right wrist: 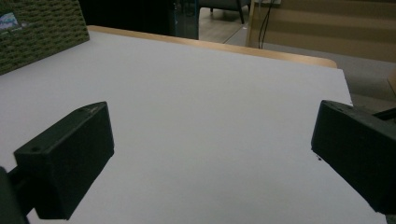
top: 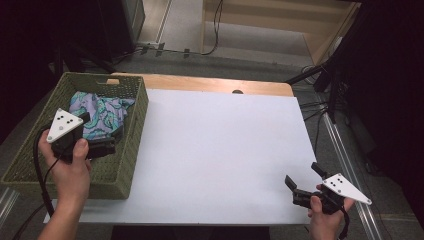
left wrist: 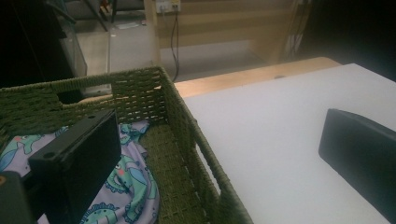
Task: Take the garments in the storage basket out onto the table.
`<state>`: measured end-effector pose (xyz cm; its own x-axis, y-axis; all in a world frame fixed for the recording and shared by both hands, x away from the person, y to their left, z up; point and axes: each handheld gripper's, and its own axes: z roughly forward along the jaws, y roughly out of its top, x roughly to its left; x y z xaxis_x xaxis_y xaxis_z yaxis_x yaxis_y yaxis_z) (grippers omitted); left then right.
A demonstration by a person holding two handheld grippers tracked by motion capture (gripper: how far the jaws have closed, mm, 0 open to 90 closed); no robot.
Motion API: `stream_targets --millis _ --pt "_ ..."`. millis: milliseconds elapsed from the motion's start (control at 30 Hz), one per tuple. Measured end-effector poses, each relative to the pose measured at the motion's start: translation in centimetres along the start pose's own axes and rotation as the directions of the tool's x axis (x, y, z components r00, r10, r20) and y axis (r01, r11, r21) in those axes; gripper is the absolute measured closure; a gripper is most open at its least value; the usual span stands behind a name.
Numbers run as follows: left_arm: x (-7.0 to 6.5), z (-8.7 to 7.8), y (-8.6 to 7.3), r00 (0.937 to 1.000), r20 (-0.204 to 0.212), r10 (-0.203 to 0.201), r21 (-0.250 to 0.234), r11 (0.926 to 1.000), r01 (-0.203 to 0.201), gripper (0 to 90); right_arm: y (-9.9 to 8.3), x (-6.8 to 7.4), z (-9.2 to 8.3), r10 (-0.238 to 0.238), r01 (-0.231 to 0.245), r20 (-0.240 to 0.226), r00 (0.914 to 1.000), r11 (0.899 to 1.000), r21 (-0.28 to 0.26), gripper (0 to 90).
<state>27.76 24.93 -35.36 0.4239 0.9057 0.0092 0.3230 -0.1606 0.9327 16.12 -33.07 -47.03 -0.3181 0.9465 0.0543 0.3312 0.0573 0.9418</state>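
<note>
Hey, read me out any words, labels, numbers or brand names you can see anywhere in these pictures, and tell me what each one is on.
There is no readable text.
The green woven basket, the patterned cloth inside it and the white table top carry no writing.
The grey three-cornered plates on the left gripper and right gripper bear only black dots, no letters or numbers.

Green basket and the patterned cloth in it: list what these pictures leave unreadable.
- Patterned cloth: its near part is hidden in the high view by the left gripper and the hand; what garment it is cannot be told.
- Green basket: anything under the cloth is covered.
- Left gripper view: the basket's near end is cut off by the bottom edge.
</note>
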Motion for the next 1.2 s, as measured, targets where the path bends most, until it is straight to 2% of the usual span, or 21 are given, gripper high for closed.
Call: stream_targets --millis 133,367,567,600,633,667,767,800,1000,1100,1133,1200 --pt "0.7 0.5 0.2 1.0000 -0.002 -0.007 -0.004 1.0000 0.007 0.0 0.0 0.0 0.0 -0.001 0.001 0.000 1.0000 1.000 0.002 0.0" --pt "2.4 2.0 1.2 0.9996 -0.027 0.004 0.023 0.9997 -0.004 0.0 0.0 0.1 0.2 -0.002 0.002 -0.001 1.0000 1.000 0.002 0.0" --pt "3.7 3.0 1.9 0.9990 -0.045 -0.002 0.041 0.9992 0.004 0.0 0.0 0.2 0.3 -0.010 0.010 -0.001 1.0000 1.000 0.004 0.0" --pt "4.3 3.6 2.2 0.9983 -0.059 -0.002 0.057 0.9984 0.005 0.0 0.0 0.1 0.3 -0.010 0.010 0.001 1.0000 1.000 0.004 0.0" --pt "4.3 3.6 2.2 0.9983 -0.059 -0.002 0.057 0.9984 0.005 0.0 0.0 0.1 0.3 -0.005 0.005 0.002 1.0000 1.000 0.006 0.0" --pt "5.0 4.1 2.6 0.9980 -0.062 -0.009 0.065 0.9978 0.013 0.0 -0.1 0.1 0.3 -0.005 0.005 0.001 1.0000 1.000 0.007 0.0" --pt "5.6 4.7 2.9 0.9973 -0.072 -0.014 0.072 0.9972 0.019 0.0 -0.1 0.1 0.3 -0.001 0.001 0.000 1.0000 1.000 0.009 0.0" --pt "6.1 5.3 3.1 0.9971 -0.073 -0.023 0.086 0.9959 0.029 0.0 -0.1 0.0 0.3 -0.002 0.002 0.002 1.0000 1.000 0.010 0.0" --pt "7.3 7.2 3.3 0.9951 -0.097 -0.021 0.116 0.9927 0.032 0.0 -0.2 0.0 0.4 -0.003 0.003 0.007 1.0000 1.000 0.014 0.0" --pt "8.1 8.1 3.0 0.9938 -0.098 -0.053 0.125 0.9901 0.065 0.0 -0.3 -0.1 0.4 -0.005 0.005 0.008 1.0000 1.000 0.015 0.0" --pt "8.1 8.1 3.0 0.9938 -0.098 -0.053 0.125 0.9901 0.065 0.0 -0.3 -0.1 0.4 -0.004 0.004 0.009 1.0000 1.000 0.015 0.0" --pt "8.9 9.0 2.7 0.9908 -0.114 -0.073 0.147 0.9851 0.089 0.0 -0.3 -0.1 0.4 -0.003 0.003 0.009 1.0000 1.000 0.014 0.0"
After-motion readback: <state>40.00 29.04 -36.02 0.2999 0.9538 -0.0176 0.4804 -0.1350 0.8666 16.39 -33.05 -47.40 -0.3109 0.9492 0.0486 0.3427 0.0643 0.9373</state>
